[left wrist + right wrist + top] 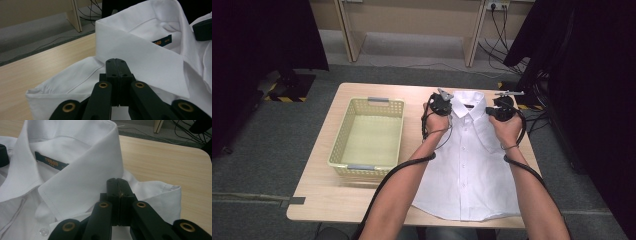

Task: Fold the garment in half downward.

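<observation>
A white button-up shirt [467, 165] lies flat on the wooden table [377, 200], collar at the far end and front buttoned. My left gripper [442, 100] sits at the shirt's left shoulder beside the collar. My right gripper [503, 105] sits at the right shoulder. In the left gripper view the jaws [117, 62] are shut, tips against the shirt [150, 57] just under the collar edge. In the right gripper view the jaws [117, 182] are shut the same way on the shirt [82, 180]. No cloth shows between either pair. A dark neck label [51, 161] shows inside the collar.
A pale yellow plastic basket [343, 131] with nothing in it stands on the table's left half. Bare wood runs along the table's front left. Dark curtains hang on both sides, and cables trail on the floor behind the table.
</observation>
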Demonstrator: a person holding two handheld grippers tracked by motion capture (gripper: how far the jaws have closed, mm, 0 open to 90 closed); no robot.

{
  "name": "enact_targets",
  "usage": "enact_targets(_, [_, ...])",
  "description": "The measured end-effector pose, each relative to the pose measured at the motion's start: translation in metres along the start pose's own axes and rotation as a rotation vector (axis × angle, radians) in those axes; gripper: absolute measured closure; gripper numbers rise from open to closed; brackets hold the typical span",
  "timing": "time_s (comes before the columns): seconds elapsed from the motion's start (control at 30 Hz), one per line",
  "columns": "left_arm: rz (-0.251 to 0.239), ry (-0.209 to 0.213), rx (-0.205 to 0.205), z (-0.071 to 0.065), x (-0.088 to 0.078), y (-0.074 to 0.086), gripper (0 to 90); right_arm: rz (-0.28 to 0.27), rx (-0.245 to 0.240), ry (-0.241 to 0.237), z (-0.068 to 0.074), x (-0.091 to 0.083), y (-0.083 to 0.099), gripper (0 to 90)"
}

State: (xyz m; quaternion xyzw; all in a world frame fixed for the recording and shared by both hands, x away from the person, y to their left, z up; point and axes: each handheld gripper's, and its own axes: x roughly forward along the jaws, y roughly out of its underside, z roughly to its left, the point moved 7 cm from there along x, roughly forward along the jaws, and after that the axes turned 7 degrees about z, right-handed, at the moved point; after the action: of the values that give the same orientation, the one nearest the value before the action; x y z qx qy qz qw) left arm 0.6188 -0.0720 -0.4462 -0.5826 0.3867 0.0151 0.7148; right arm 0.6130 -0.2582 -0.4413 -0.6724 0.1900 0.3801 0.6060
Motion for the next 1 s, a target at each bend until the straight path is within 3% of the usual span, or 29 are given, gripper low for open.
enact_targets(0.63, [-0.069,-0.018,0.014,0.003,-0.021,-0.015,89.5,-0.056,-0.014,0.003,0.008,-0.021,-0.013,89.6])
enact_targets(1.0, [-0.088,-0.022,0.024,0.001,-0.029,-0.014,89.4,-0.084,-0.015,-0.003,0.011,-0.029,-0.012,89.6])
